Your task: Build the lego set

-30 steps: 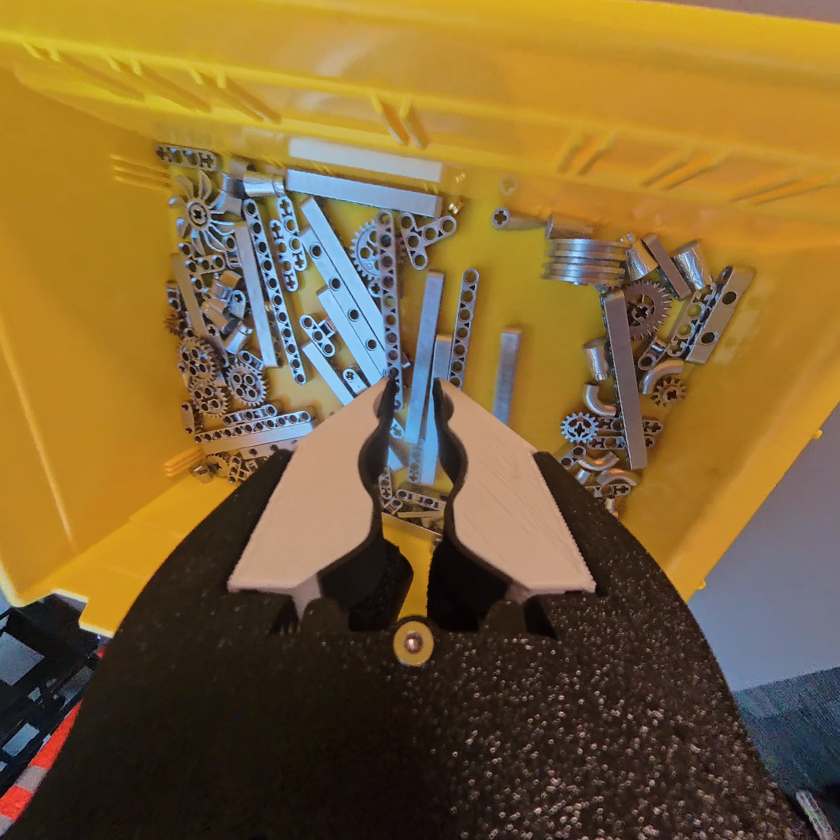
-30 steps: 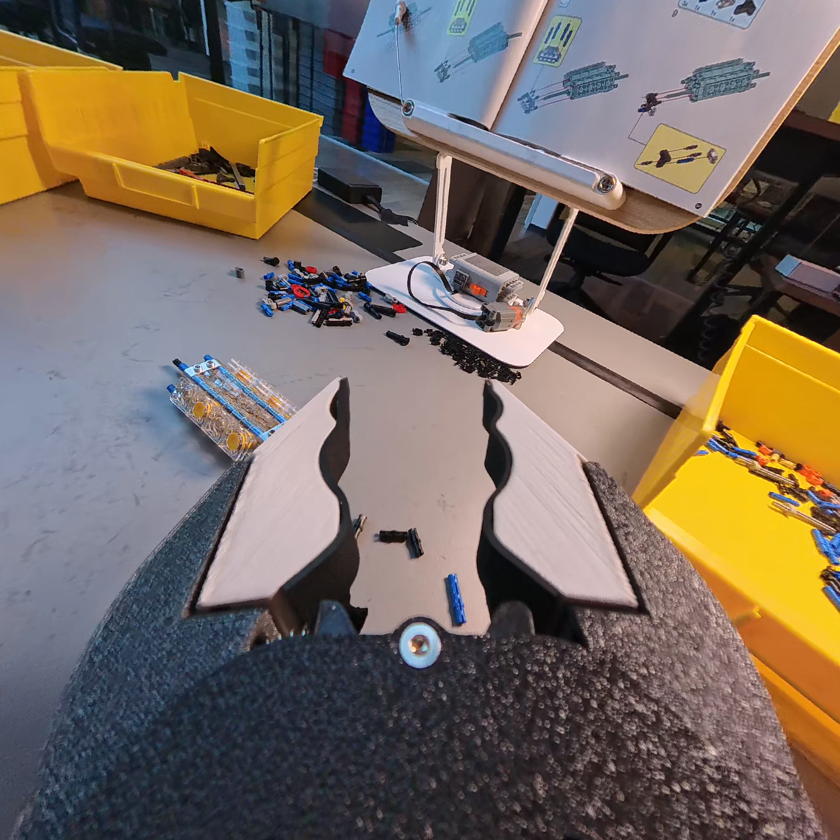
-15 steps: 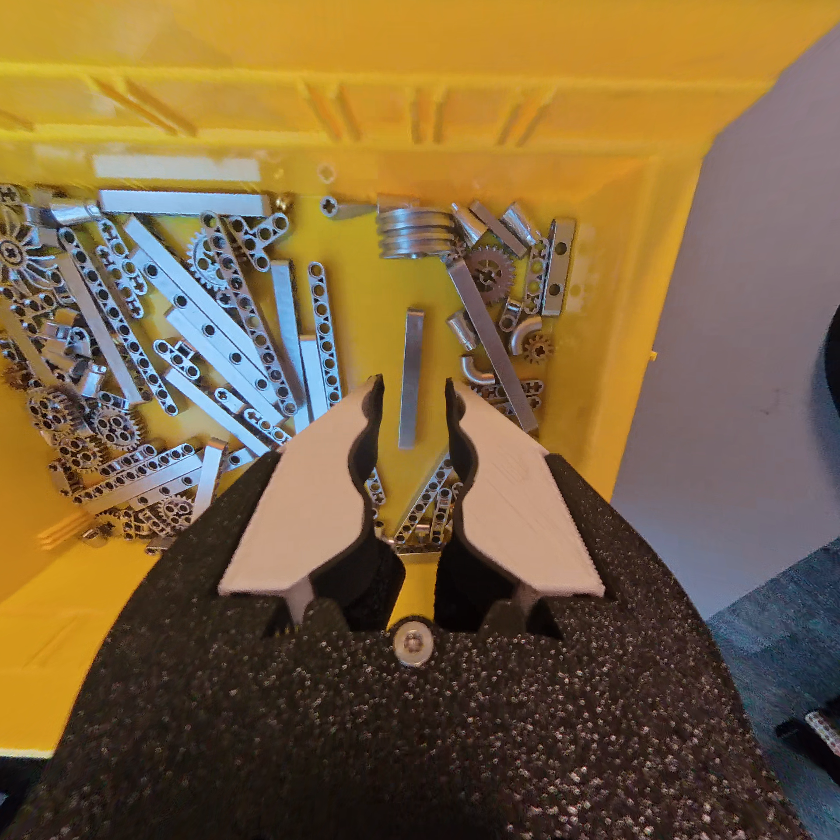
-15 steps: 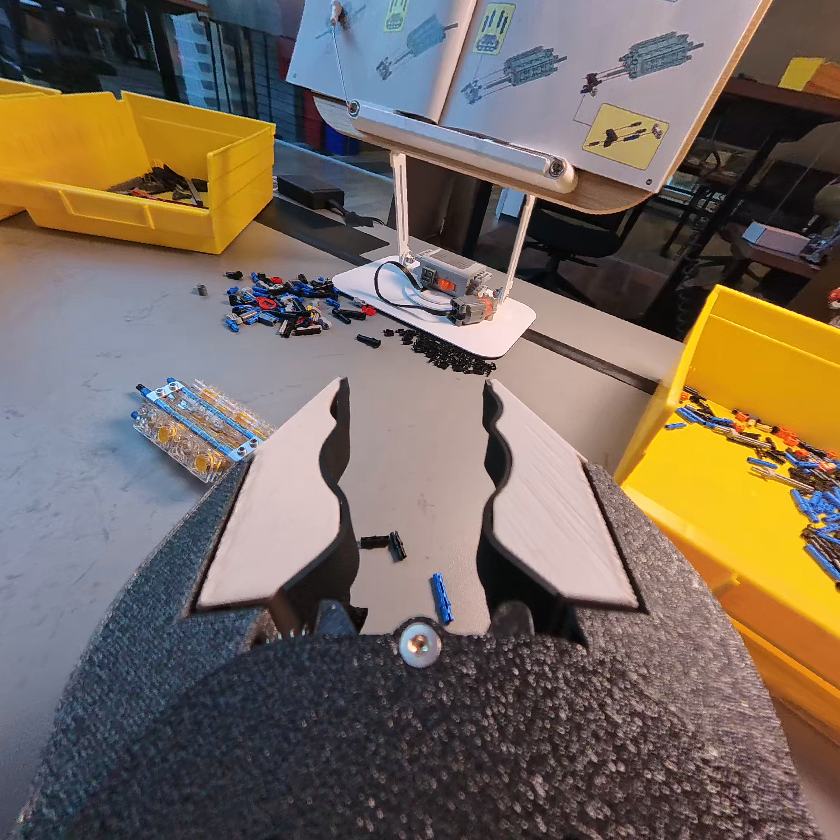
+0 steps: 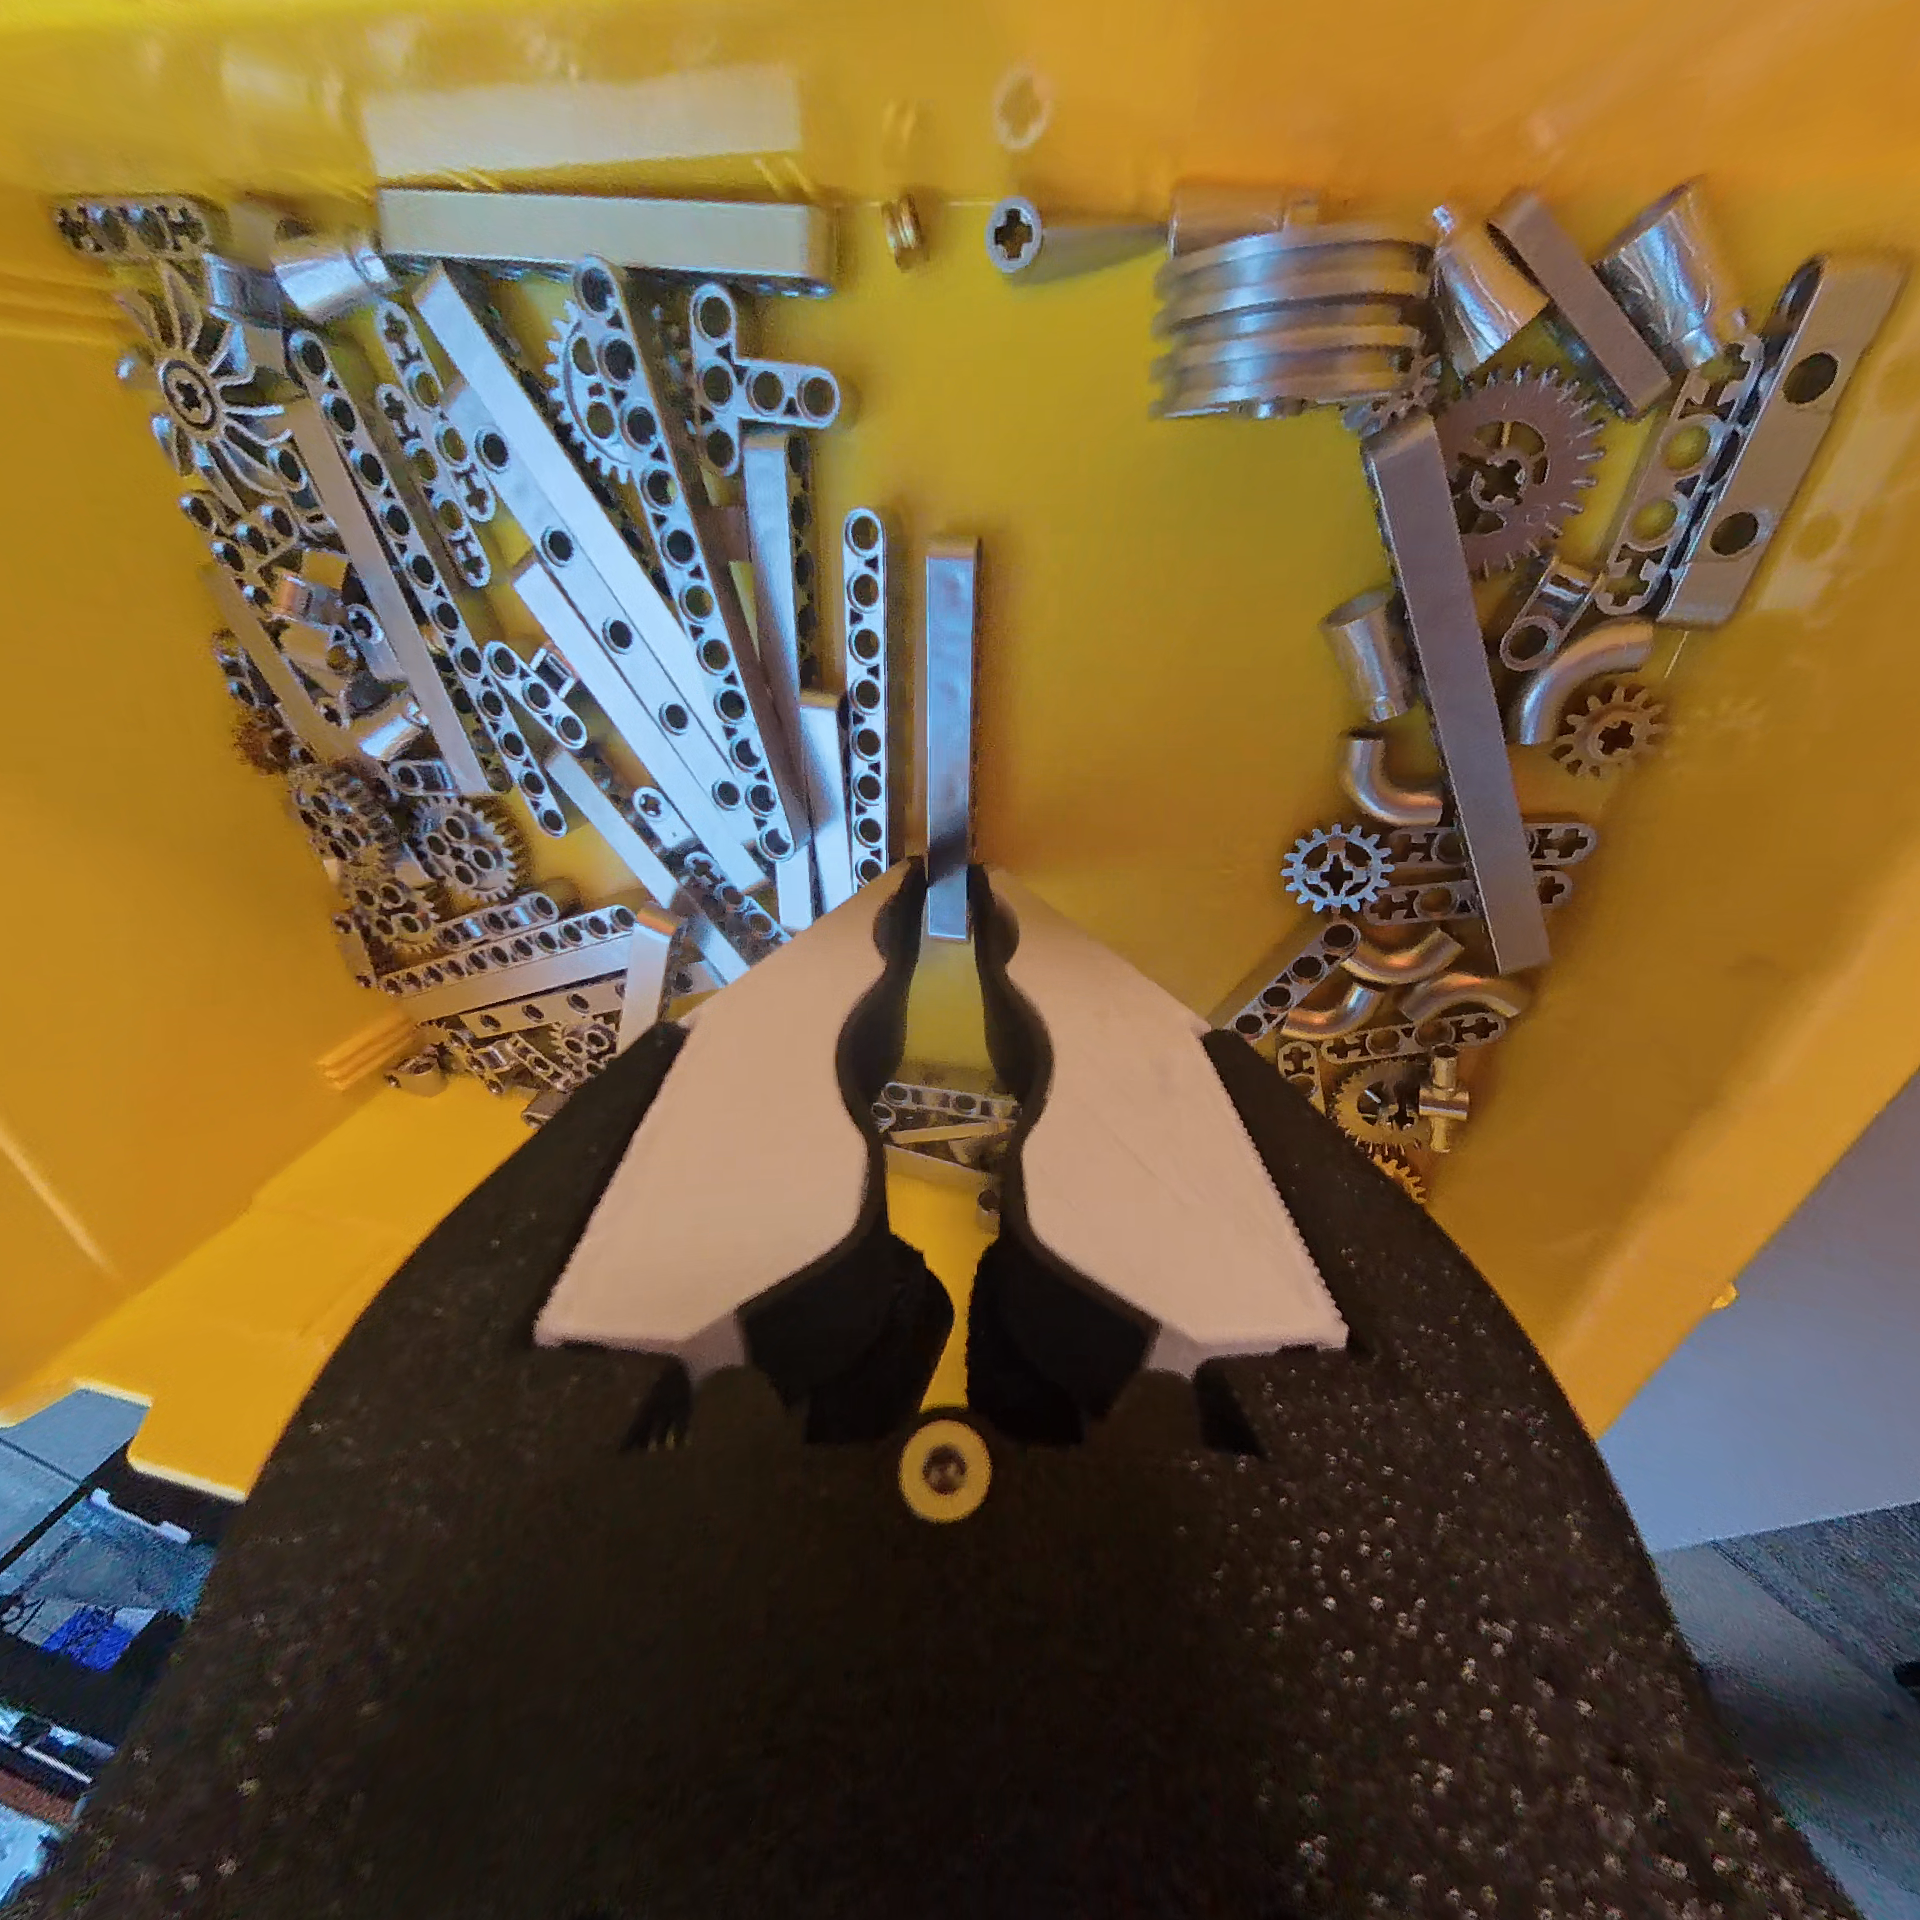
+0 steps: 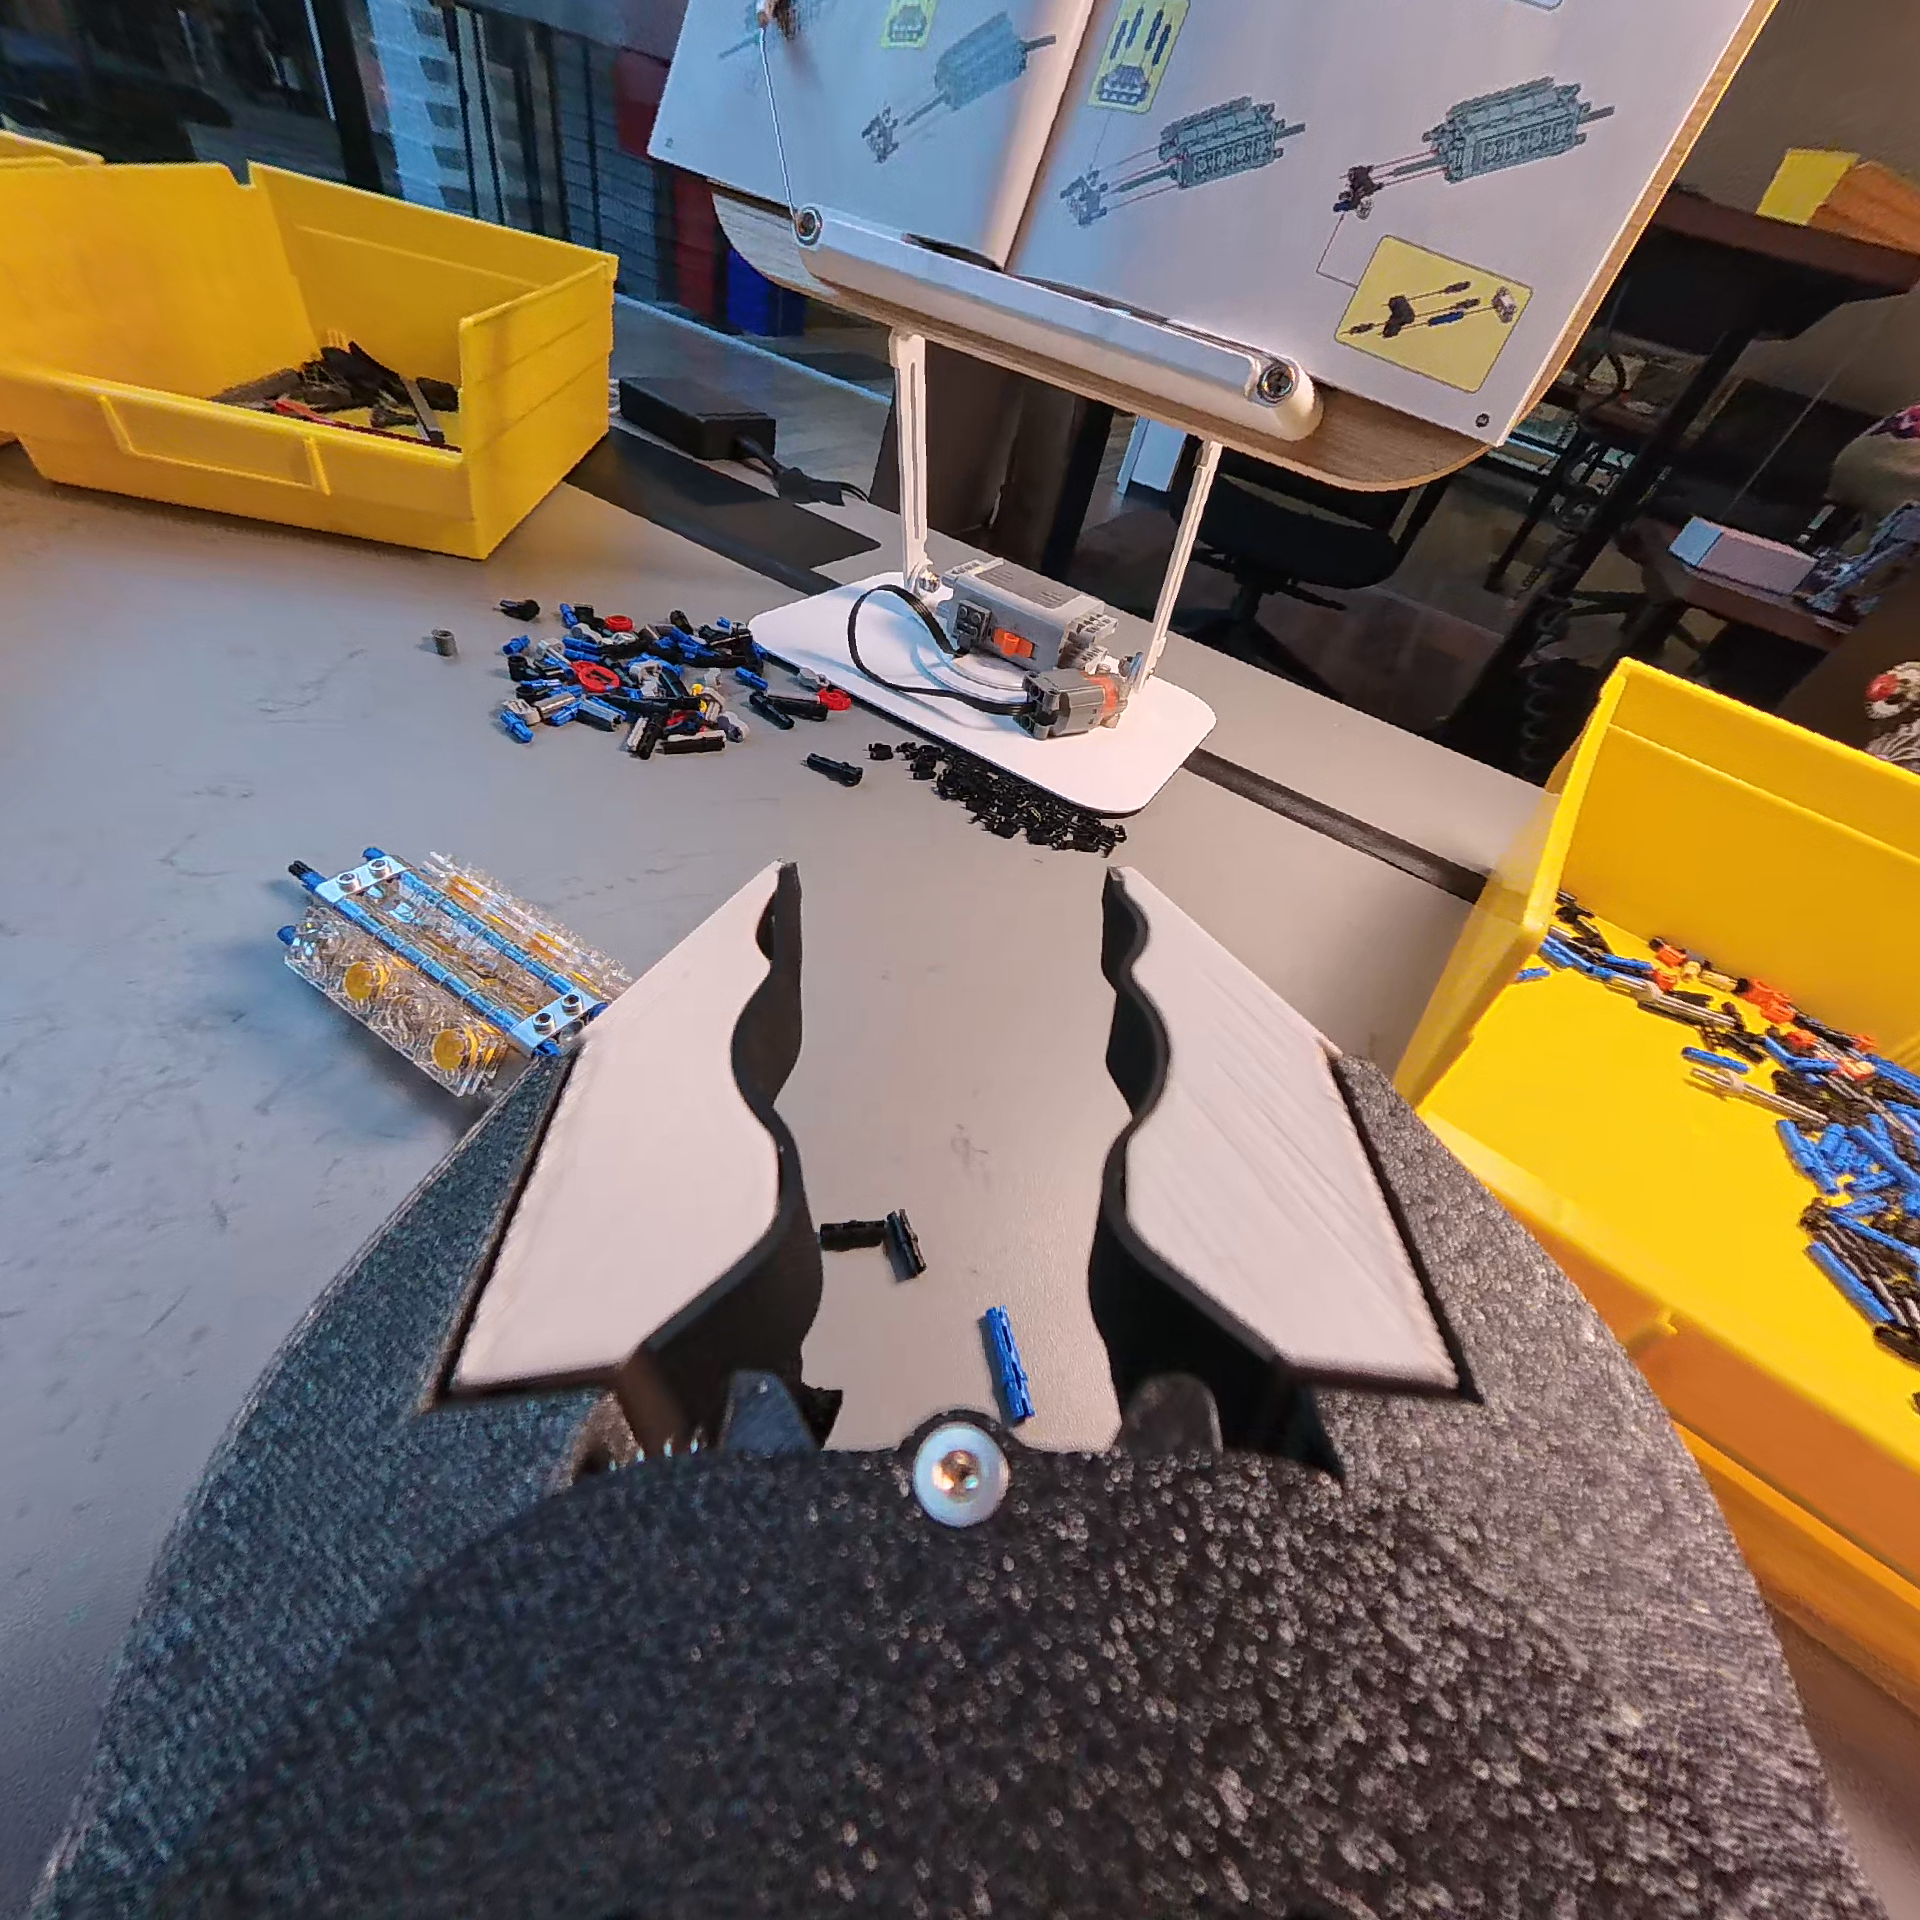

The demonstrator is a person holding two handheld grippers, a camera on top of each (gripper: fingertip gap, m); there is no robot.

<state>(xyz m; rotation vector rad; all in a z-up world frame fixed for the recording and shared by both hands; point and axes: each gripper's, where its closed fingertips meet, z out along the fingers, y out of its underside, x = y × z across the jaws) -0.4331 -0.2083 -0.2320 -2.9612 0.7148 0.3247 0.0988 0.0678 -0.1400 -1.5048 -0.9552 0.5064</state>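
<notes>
Since half a second ago your left gripper [image 5: 945, 883] has pushed deeper into the yellow bin [image 5: 1122, 623], and its fingers [image 5: 790, 1091] have narrowed onto a plain grey beam [image 5: 952, 717], pinching its near end. Your right gripper [image 6: 951, 883] hovers over the desk [image 6: 208, 1143], fingers wide and empty, before the instruction sheet [image 6: 1299, 156].

- The near end of the grey beam [image 5: 951, 727] is covered by the jaws of the left gripper [image 5: 945, 883].
- The yellow bin [image 5: 1143, 644] is cut off by the top edge.
- The instruction sheet [image 6: 1195, 135] is cropped at the top.
- The pile of small black pins [image 6: 1023, 795] is too small to be told apart.
</notes>
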